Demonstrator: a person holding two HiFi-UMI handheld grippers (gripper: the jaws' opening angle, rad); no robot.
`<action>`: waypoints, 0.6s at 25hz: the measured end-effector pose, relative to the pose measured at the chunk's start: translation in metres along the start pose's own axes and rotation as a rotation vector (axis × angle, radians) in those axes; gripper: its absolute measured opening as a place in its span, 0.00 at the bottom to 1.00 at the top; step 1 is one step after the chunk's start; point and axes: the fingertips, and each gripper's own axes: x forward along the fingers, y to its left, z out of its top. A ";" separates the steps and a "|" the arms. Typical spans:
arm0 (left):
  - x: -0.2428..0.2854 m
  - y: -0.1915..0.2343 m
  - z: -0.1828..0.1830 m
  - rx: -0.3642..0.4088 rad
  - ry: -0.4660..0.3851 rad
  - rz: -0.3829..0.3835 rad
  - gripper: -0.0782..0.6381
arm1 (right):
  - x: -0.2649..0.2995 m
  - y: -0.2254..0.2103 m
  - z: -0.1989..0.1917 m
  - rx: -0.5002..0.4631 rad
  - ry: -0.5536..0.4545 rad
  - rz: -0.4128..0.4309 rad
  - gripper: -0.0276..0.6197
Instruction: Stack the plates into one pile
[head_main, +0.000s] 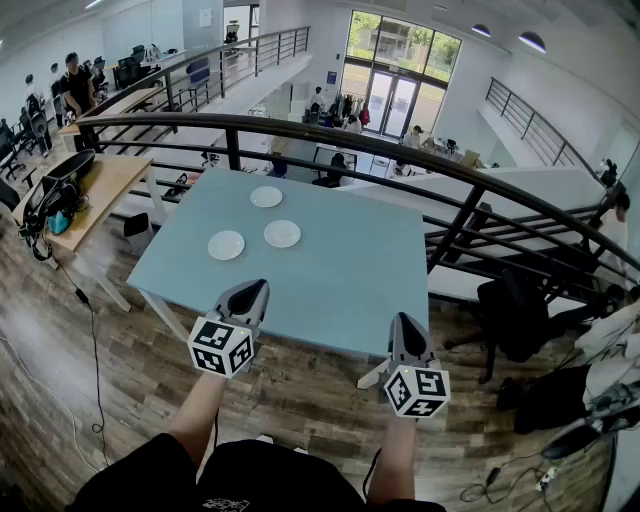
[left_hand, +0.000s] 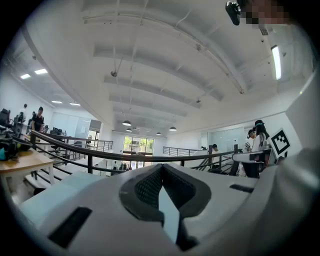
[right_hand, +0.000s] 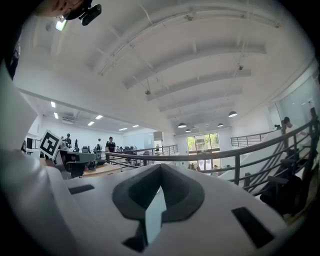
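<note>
Both grippers shut and empty, three plates unstacked on the table.

Left gripper (head_main: 252, 288) has its jaws pressed together with nothing between them. Right gripper (head_main: 405, 320) is the same, closed on nothing. Both point level, out over the near edge of the light blue table (head_main: 340, 280) toward the black railing (head_main: 400, 150). Each carries a cube with black-and-white square markers, left cube (head_main: 220, 347) and right cube (head_main: 416, 390). The only print is these marker patterns. Three white round plates lie flat, face up, on the far left part of the table: far plate (head_main: 266, 197), left plate (head_main: 226, 245), right plate (head_main: 282, 234). They form a triangle, near each other but apart, none stacked, and well apart from both grippers.
</note>
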 end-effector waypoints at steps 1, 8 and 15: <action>0.000 -0.003 0.000 0.005 0.001 -0.001 0.12 | -0.002 -0.001 0.000 -0.001 0.000 0.001 0.05; -0.008 -0.013 -0.001 0.014 -0.002 -0.001 0.12 | -0.016 -0.001 -0.008 -0.002 0.008 0.013 0.05; -0.023 -0.032 -0.007 0.026 0.001 0.011 0.12 | -0.040 -0.003 -0.010 0.038 -0.019 0.052 0.05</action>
